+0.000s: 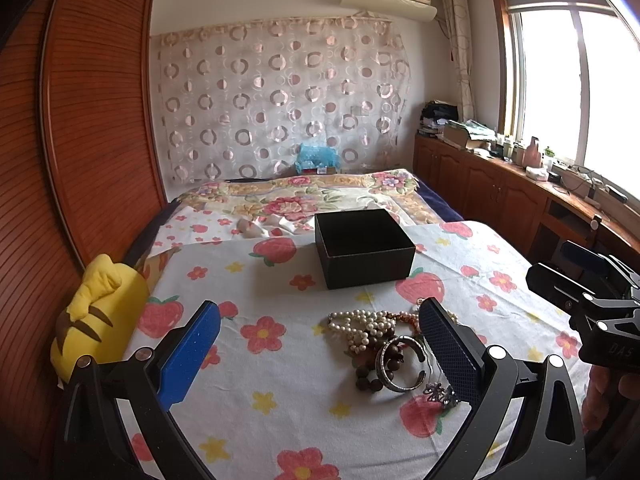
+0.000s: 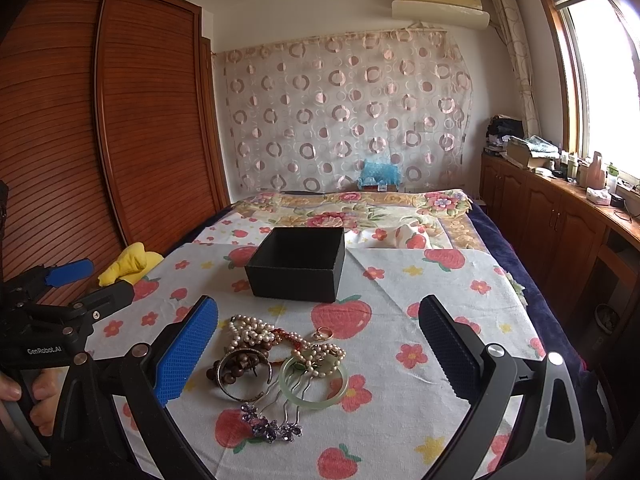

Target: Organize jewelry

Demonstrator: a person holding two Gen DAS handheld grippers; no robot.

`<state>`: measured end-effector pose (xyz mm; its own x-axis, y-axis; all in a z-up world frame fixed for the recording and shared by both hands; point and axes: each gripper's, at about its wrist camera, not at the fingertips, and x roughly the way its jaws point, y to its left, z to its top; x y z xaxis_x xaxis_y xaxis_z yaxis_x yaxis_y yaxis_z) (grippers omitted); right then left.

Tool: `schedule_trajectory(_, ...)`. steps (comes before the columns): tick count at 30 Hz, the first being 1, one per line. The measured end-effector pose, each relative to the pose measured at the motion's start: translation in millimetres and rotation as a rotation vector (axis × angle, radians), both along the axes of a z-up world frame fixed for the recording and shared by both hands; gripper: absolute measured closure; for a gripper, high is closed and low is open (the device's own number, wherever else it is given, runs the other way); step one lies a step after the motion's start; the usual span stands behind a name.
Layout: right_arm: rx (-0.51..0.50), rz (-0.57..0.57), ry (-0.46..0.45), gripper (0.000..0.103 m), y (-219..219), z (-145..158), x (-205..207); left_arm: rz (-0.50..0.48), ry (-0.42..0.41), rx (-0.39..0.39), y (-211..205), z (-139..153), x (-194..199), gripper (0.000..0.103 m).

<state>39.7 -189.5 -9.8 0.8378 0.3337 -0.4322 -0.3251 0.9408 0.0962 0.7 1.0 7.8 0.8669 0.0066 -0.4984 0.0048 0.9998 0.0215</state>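
Note:
A pile of jewelry lies on the flowered sheet: a pearl necklace (image 2: 256,330), a metal bangle (image 2: 244,380), dark wooden beads (image 2: 214,372), a pale green jade bangle (image 2: 312,386), a purple flower hair comb (image 2: 276,428) and a small gold ring (image 2: 323,334). The pile also shows in the left wrist view (image 1: 384,344). An open, empty black box (image 2: 298,264) stands behind it, also in the left wrist view (image 1: 364,248). My left gripper (image 1: 320,344) is open, left of the pile. My right gripper (image 2: 320,344) is open, above the pile's near side. Both are empty.
A yellow plush toy (image 1: 100,312) lies at the bed's left edge beside a wooden wardrobe (image 1: 80,120). Wooden cabinets (image 2: 560,216) with clutter run along the right under the window. A floral blanket (image 2: 340,212) covers the far bed.

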Motion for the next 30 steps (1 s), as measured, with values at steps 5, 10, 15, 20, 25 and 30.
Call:
schedule_trajectory(5,0.000,0.002,0.001,0.002,-0.4,0.5,-0.2,-0.002,-0.001,0.000,-2.3,4.1,-4.2,0.007)
schedule_trajectory(10,0.001,0.001,0.000,0.002,-0.8,0.8,-0.2,-0.001,-0.002,0.000,-2.4,4.7,-4.3,0.007)
schedule_trajectory(15,0.001,0.002,0.001,0.002,-1.5,1.2,0.1,-0.003,-0.003,0.001,-2.3,7.1,-5.0,0.007)
schedule_trajectory(20,0.000,0.001,0.001,0.002,-2.2,1.6,0.5,-0.001,-0.001,0.001,-2.2,6.4,-4.8,0.007)
schedule_trajectory(25,0.003,-0.004,0.008,0.002,10.4,-3.0,-4.1,-0.007,0.009,-0.001,-15.0,3.3,-7.7,0.007)
schedule_trajectory(30,0.004,-0.007,0.016,0.002,7.6,-8.4,1.2,-0.009,0.024,-0.002,-16.5,-1.0,-4.9,0.007)
